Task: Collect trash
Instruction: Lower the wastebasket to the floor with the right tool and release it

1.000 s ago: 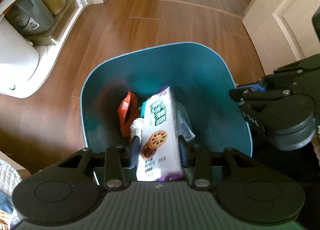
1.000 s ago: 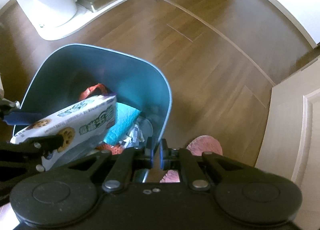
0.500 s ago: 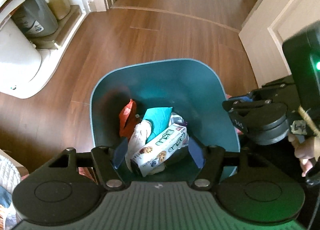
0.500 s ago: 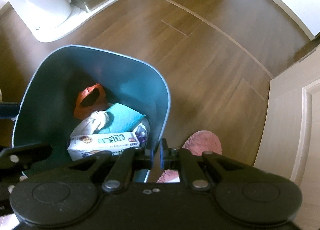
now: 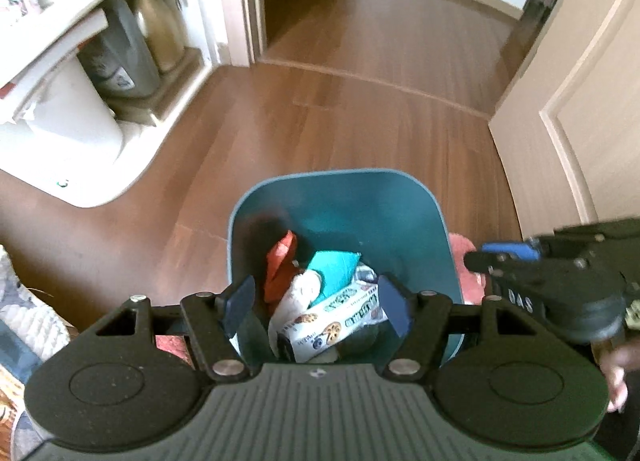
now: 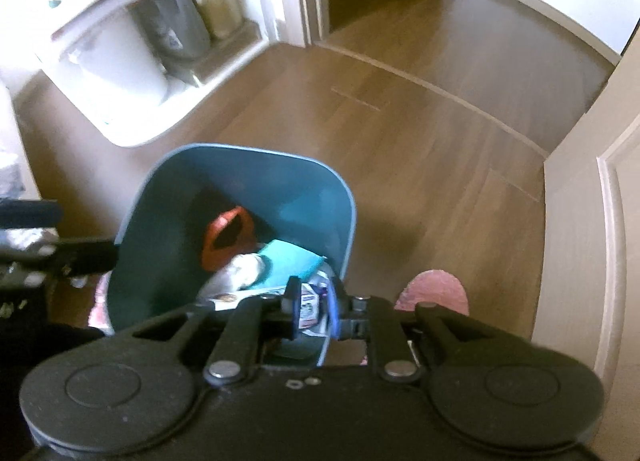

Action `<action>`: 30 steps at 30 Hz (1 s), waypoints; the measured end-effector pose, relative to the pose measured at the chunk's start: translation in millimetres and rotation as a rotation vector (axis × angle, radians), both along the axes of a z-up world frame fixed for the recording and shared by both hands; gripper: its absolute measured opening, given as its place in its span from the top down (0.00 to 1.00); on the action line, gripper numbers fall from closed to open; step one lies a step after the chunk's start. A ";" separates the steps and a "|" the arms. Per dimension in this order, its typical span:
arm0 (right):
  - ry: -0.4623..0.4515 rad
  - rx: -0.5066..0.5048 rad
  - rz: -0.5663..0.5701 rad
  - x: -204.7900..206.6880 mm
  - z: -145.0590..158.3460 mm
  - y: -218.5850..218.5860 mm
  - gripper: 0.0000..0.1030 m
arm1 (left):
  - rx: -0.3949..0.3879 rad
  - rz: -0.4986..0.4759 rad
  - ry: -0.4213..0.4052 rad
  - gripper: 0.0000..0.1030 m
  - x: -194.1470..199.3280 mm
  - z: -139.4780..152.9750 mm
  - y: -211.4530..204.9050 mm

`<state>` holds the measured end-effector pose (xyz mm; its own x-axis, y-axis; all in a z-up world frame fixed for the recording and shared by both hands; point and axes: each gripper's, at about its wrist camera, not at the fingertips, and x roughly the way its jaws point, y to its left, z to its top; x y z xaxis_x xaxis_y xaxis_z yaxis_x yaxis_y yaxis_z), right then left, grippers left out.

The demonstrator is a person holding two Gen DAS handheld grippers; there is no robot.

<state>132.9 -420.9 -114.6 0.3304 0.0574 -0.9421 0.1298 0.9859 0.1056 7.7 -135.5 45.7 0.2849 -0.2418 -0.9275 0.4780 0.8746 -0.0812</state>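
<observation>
Left claw point(image 5: 316, 305) wide and empty above teal bin point(image 5: 400, 197) (cookie box point(image 5: 332, 325) inside), right claw point(image 6: 316, 303) just parting, empty

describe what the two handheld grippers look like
Both are matte black plastic. The left gripper has a ribbed grey-black body, two round disc housings, angular linkage arms with silver pivot screws, and dark blue pads on its jaws. The right gripper has the same build, with blue pads; seen side-on from the left wrist view, it carries white lettering.

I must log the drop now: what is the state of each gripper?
Left gripper: open, empty; cookie box lies in the teal bin.
Right gripper: jaws just opening, narrow gap, holding nothing.
</observation>
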 end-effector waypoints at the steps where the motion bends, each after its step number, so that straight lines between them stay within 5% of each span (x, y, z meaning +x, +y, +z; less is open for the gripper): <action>1: -0.016 0.012 0.002 -5.3 6.5 2.0 0.85 | -0.005 0.004 -0.010 0.35 -2.4 4.8 1.7; 9: -0.137 0.066 0.010 -46.0 51.1 12.7 0.82 | -0.045 0.021 -0.097 0.34 -28.2 37.3 19.0; 13: -0.192 0.096 -0.009 -66.2 67.2 13.1 0.69 | -0.056 0.027 -0.137 0.34 -42.0 48.8 27.8; 21: -0.259 0.109 -0.020 -95.5 88.5 20.5 0.67 | -0.098 0.026 -0.173 0.34 -68.1 63.3 44.0; 24: -0.279 0.100 -0.006 -105.9 95.1 26.9 0.62 | -0.109 0.035 -0.181 0.34 -77.7 64.9 50.7; 26: -0.291 0.099 0.003 -112.2 98.1 31.3 0.50 | -0.120 0.041 -0.175 0.34 -82.8 65.0 55.2; 30: -0.316 0.101 0.018 -120.7 103.7 42.1 0.39 | -0.147 0.064 -0.160 0.23 -90.8 63.8 65.4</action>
<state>12.1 -378.8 -10.9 0.6037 0.1535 -0.7823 0.0577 0.9703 0.2349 -83.1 -70.0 109.5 0.4447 -0.3481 -0.8252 0.4391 0.8878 -0.1379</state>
